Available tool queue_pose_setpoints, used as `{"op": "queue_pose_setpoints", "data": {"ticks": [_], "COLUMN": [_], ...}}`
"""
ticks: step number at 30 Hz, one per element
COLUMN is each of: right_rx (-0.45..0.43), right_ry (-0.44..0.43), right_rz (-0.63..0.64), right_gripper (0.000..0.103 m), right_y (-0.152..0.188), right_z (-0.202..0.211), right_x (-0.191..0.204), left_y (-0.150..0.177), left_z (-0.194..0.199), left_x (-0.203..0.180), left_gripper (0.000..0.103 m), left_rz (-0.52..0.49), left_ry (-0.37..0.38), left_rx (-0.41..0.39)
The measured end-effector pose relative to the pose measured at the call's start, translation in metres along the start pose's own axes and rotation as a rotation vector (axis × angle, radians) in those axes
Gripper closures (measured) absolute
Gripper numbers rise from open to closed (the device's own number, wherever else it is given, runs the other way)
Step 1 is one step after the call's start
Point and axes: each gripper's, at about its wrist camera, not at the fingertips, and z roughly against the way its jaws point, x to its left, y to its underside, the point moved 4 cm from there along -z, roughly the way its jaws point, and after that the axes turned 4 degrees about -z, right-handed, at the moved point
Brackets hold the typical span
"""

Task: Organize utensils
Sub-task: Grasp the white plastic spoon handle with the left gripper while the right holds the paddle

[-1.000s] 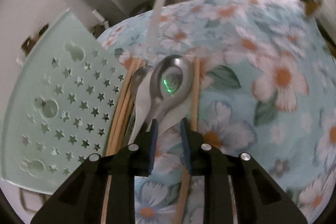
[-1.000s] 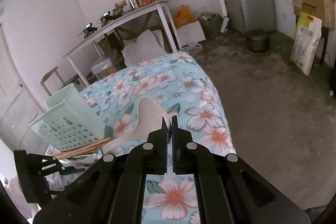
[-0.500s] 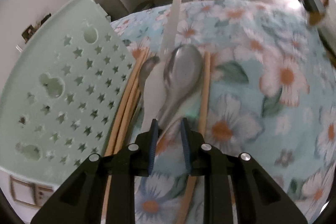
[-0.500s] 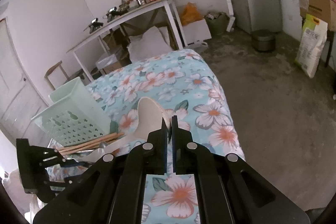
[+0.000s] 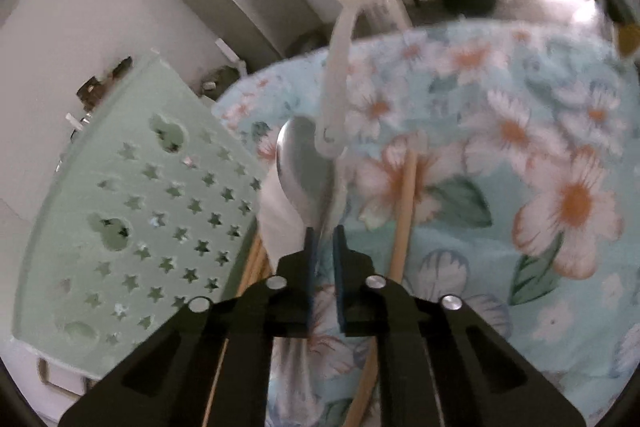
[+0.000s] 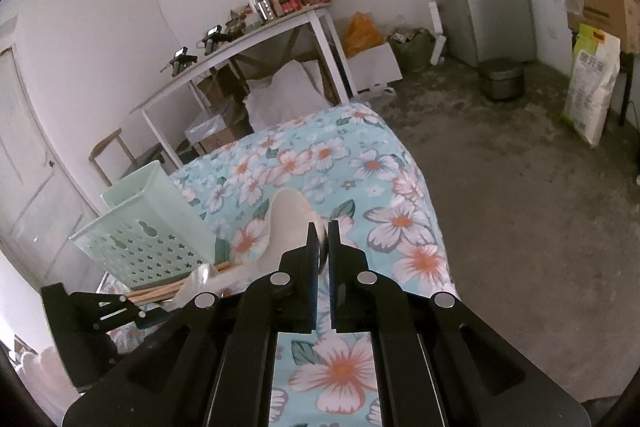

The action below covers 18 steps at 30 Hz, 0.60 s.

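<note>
both wrist cams angle down, left close-up, right wider; both catch the mint star-punched plastic basket (image 5: 132, 211) (image 6: 152, 235)

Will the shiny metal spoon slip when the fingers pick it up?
Probably a bit. The metal spoon looks smooth and glossy, and only its thin handle sits between the left gripper fingers, so it may swivel. It looks stiff, unlikely to bend.

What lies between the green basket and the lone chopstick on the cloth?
In the left wrist view, between the basket and the lone chopstick lie a metal spoon, a white spoon under it and a few more chopsticks against the basket.
</note>
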Motion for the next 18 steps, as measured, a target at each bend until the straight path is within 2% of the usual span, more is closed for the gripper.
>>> {"op": "queue_pose_setpoints", "data": {"ticks": [5, 8, 11, 14, 16, 18], "right_rx": [-0.008, -0.004, 0.002, 0.014, 0.018, 0.019], "right_ry": [0.008, 0.006, 0.016, 0.011, 0.007, 0.008], "right_rz": [-0.002, -0.014, -0.017, -0.024, -0.026, -0.025], "right_gripper": [0.1, 0.1, 0.1, 0.1, 0.1, 0.1], "right_y": [0.002, 0.001, 0.0, 0.0, 0.0, 0.001], "right_z": [0.001, 0.001, 0.0, -0.003, -0.004, -0.004], "right_x": [-0.001, -0.004, -0.007, -0.008, -0.008, -0.009], "left_y": [0.002, 0.01, 0.023, 0.052, 0.078, 0.095], "left_z": [0.019, 0.028, 0.035, 0.045, 0.042, 0.043], "left_x": [0.02, 0.035, 0.058, 0.078, 0.09, 0.099], "left_gripper": [0.099, 0.1, 0.1, 0.101, 0.1, 0.101], "left_rz": [0.136, 0.252, 0.462, 0.779, 0.935, 1.007], "left_ry": [0.042, 0.099, 0.252, 0.465, 0.495, 0.48], "left_rx": [-0.029, -0.038, -0.068, -0.091, -0.066, -0.037]}}
